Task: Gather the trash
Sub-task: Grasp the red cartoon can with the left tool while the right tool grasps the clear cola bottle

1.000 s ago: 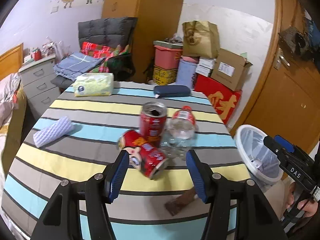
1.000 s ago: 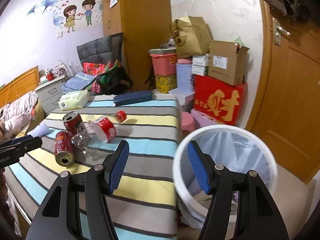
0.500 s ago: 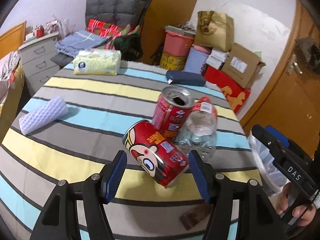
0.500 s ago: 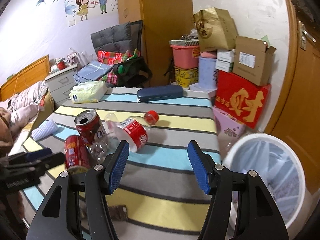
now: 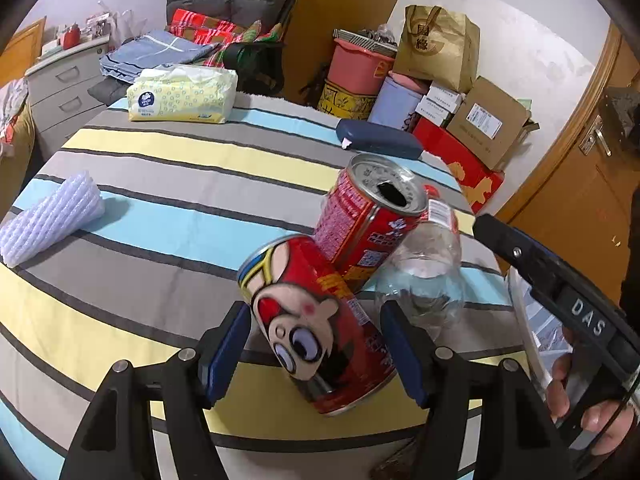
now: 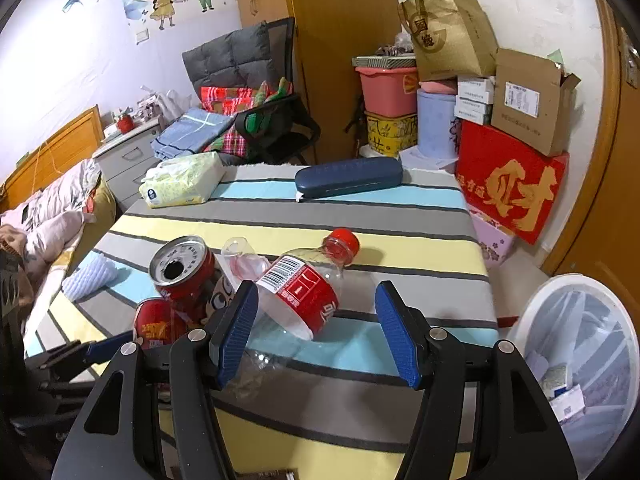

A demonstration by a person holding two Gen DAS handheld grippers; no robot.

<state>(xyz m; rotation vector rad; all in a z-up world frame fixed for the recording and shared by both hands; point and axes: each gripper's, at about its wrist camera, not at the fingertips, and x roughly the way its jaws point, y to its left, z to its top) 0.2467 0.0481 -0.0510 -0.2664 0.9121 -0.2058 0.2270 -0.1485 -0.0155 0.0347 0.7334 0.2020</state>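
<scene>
A red can with a cartoon face [image 5: 320, 320] lies on its side on the striped tablecloth [image 5: 180, 184]. It sits between the blue pads of my left gripper [image 5: 316, 352], whose jaws are opening; neither pad visibly presses on the can. An upright open red can [image 5: 368, 216] and a clear plastic bottle [image 5: 424, 276] stand right behind it. In the right wrist view the bottle [image 6: 300, 296], with a red label and cap, lies between the wide-open jaws of my right gripper [image 6: 318, 336]. A white lined bin [image 6: 532, 300] stands on the floor to the right.
A tissue pack [image 5: 184, 96], a dark blue case [image 5: 376, 140] and a purple foam sleeve [image 5: 48, 216] also lie on the table. Stacked boxes [image 6: 512, 184], tubs and a chair [image 6: 248, 80] stand behind it. A wooden door [image 5: 580, 200] is on the right.
Both grippers have closed in on the table. The left one sank toward the lying can, now between its pads. The right one swung from the bin to the bottle.
</scene>
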